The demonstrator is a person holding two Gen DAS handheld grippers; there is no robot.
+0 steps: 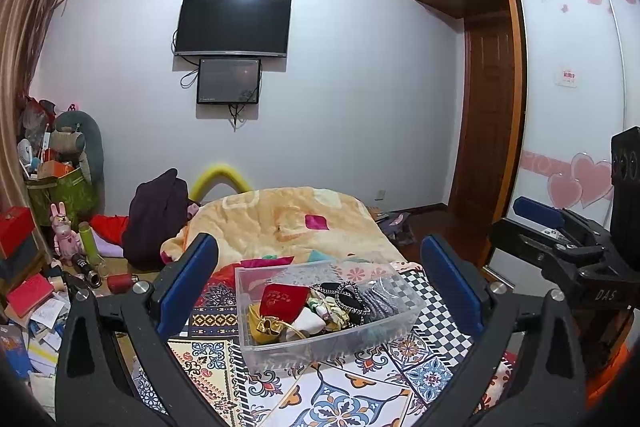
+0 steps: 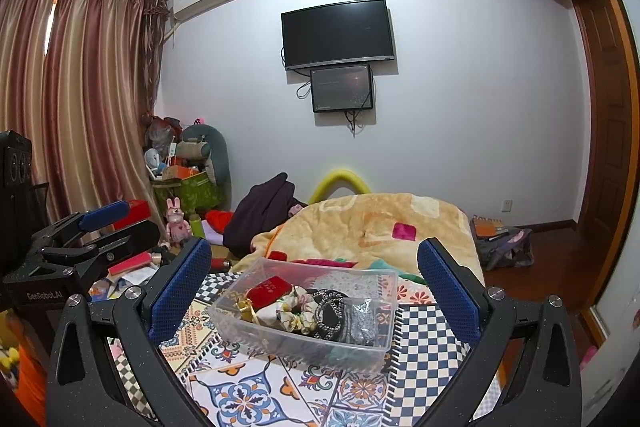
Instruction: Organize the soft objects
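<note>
I hold both grippers — left gripper (image 1: 320, 283) and right gripper (image 2: 316, 285) — spread wide, empty, above the clear bin (image 1: 280, 343) (pouches, scrunchies inside).

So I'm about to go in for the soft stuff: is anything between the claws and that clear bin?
Nothing visible. The left claw and right claw both hang open, and the clear bin sits directly ahead on the patterned cover, its top uncovered, with the red pouch and scrunchies exposed.
</note>
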